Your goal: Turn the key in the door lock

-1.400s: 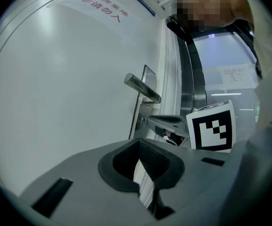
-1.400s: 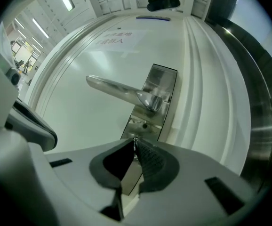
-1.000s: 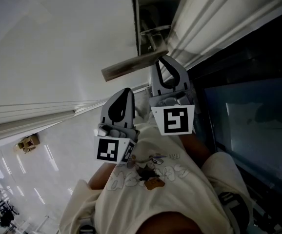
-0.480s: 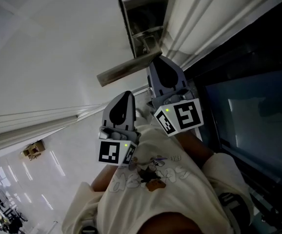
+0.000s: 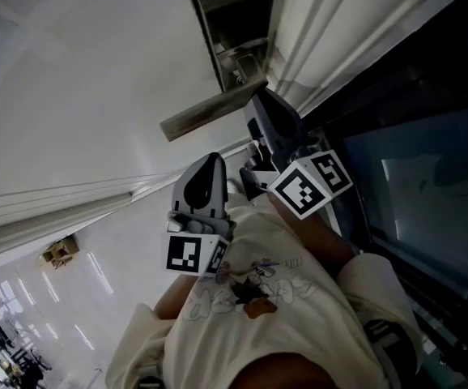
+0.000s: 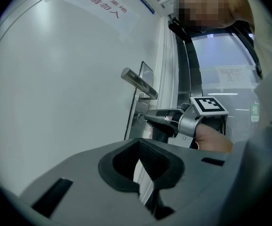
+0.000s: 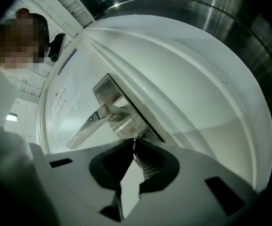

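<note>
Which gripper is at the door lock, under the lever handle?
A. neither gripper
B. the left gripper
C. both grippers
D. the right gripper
D: the right gripper has its tips at the key under the lever handle. Its jaws are opening with the key between them, while the left gripper is apart from the door.

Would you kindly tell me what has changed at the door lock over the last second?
The right gripper rolled at the lock plate, its marker cube tilting anticlockwise in the head view; its jaws are opening, the key between them. The left gripper and door handle stayed put.
</note>
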`<state>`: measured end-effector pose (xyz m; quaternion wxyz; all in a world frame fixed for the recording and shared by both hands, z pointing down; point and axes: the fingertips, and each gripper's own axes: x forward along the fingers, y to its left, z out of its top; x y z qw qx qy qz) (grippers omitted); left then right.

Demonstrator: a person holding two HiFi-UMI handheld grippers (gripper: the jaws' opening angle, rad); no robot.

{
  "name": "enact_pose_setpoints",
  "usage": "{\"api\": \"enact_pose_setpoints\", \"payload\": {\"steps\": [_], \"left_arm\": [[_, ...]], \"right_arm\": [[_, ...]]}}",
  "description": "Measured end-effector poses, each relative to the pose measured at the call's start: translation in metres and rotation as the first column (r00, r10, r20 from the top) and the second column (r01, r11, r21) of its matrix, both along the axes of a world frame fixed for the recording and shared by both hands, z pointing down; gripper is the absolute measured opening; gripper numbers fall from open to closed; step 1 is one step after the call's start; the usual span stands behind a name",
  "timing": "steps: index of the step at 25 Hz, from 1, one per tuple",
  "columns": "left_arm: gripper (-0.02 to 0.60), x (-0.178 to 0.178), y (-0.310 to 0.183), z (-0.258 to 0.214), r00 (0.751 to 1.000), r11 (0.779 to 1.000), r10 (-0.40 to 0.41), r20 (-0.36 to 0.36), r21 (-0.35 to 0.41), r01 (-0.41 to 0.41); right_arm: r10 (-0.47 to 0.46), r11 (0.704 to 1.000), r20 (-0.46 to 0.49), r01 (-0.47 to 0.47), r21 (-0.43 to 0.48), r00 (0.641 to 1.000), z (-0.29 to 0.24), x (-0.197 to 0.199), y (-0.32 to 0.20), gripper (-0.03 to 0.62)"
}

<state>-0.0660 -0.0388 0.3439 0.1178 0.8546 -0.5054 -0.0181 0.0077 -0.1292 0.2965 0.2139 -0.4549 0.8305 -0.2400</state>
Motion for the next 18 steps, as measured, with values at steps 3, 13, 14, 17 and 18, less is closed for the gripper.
{"api": "enact_pose_setpoints", "payload": {"steps": [3, 13, 14, 17, 18], "left_arm": [[0.005, -0.002, 0.0013, 0.0014, 1.0, 1.0, -0.006, 0.002, -0.005, 0.006], [0.005, -0.0032, 0.0034, 0.0027, 1.0, 1.0, -0.018, -0.005, -0.012, 0.018], [0.005, -0.0036, 0.0035, 0.0029, 1.0, 1.0, -0.02, -0.005, -0.013, 0.02], [0.005, -0.0046, 0.0038, 0.0029, 1.0, 1.0, -0.025, -0.005, -0.014, 0.025], [0.005, -0.0048, 0.0039, 0.0028, 1.0, 1.0, -0.026, -0.005, -0.014, 0.026]], "right_arm": [[-0.01, 0.999, 0.056, 0.012, -0.03, 0.998, 0.0015, 0.0018, -0.0005, 0.029], [-0.031, 0.991, 0.277, 0.065, -0.116, 0.96, 0.0023, 0.0067, -0.0021, 0.029], [-0.032, 0.99, 0.298, 0.071, -0.12, 0.954, 0.0015, 0.007, -0.0025, 0.029], [-0.036, 0.987, 0.349, 0.088, -0.134, 0.936, 0.0011, 0.0078, -0.0032, 0.029], [-0.039, 0.986, 0.365, 0.096, -0.138, 0.93, 0.0016, 0.0082, -0.0033, 0.029]]}}
